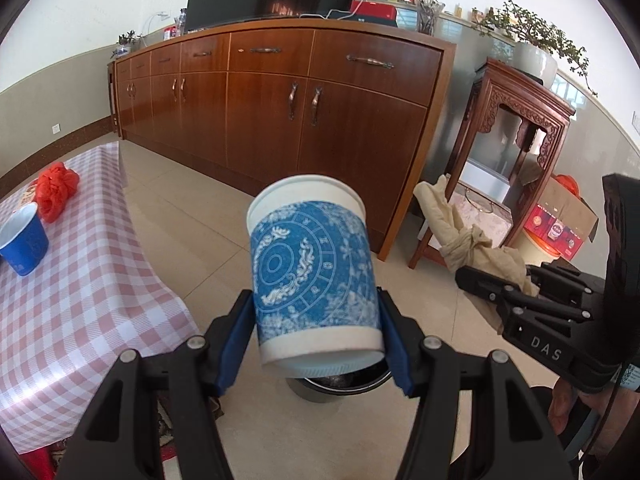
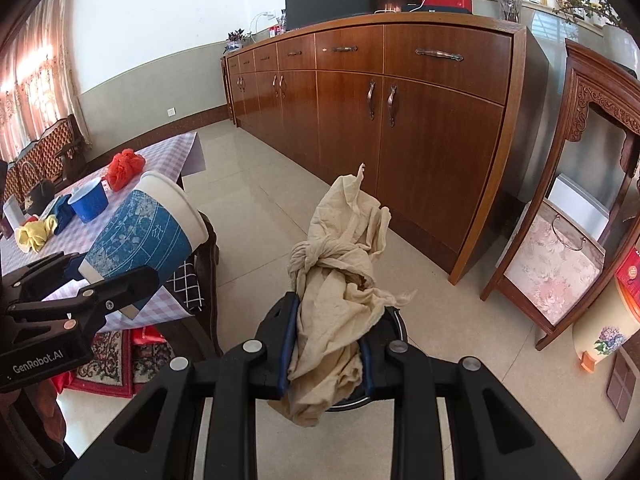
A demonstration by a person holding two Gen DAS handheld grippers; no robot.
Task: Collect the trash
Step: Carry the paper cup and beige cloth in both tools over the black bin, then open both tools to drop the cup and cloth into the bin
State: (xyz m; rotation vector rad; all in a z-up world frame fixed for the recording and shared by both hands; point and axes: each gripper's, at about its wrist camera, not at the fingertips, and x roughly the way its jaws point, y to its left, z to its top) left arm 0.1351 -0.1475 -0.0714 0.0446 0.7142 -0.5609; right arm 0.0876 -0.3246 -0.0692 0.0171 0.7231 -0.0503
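Left gripper [image 1: 318,332] clamped on blue-and-white patterned paper cup [image 1: 314,276], blue pads squeezing the lower wall near the base, rim tipped away and up. Held directly above trash bin [image 1: 340,386]; only a dark rim sliver and some dark contents showing under the cup base. Likely staged for a drop: cup centred over the opening so a release falls straight in.

Right gripper [image 2: 326,354] pinched on beige knotted plastic bag [image 2: 340,280], fingers narrow, bag bunched between the pads, knot and loose tail sticking up, bottom sagging below. Same bin rim [image 2: 400,326] peeking out right of and beneath the bag, so this load also hangs over the bin. Both pieces of trash aloft, neither inside yet.

Two grippers side by side over the bin, near each other but apart; probable collision risk if both release at once, bag floppy enough to drape on the rim.

Left of the bin: table with pink checked cloth [image 1: 80,280], overhanging edge. On it, more apparent trash: blue paper cup [image 1: 24,244] upright, red crumpled bag [image 1: 56,190] just behind it, yellow crumpled item [image 2: 34,236] further left of the blue cup.

Behind the bin: long wooden sideboard [image 1: 280,112] on tiled floor. Right of the bin: carved wooden stand [image 1: 516,152].
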